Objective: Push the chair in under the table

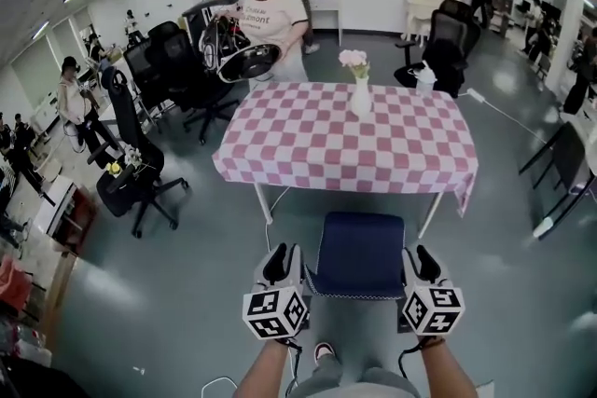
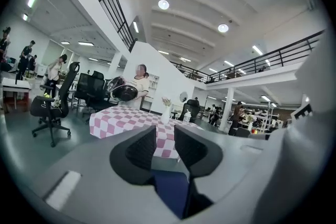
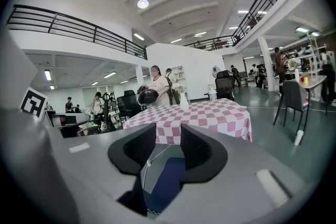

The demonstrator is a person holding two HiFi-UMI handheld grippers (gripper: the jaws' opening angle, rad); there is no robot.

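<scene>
A blue chair (image 1: 362,252) stands on the grey floor just in front of the table (image 1: 308,144), which has a pink-and-white checked cloth. The seat faces the table. My left gripper (image 1: 278,267) is at the left edge of the chair's back and my right gripper (image 1: 422,264) at its right edge. In the left gripper view the blue chair (image 2: 169,186) fills the lower gap between the jaws of the gripper (image 2: 165,147), with the table (image 2: 115,119) beyond. The right gripper view shows the same: the chair (image 3: 168,178) between that gripper's (image 3: 168,149) jaws, the table (image 3: 210,115) ahead.
A white vase with pink flowers (image 1: 361,93) and a small white container (image 1: 424,77) stand on the table. A person (image 1: 270,14) holding a dark round object stands behind it. Black office chairs (image 1: 135,172) crowd the left, and another chair (image 1: 564,163) stands at the right.
</scene>
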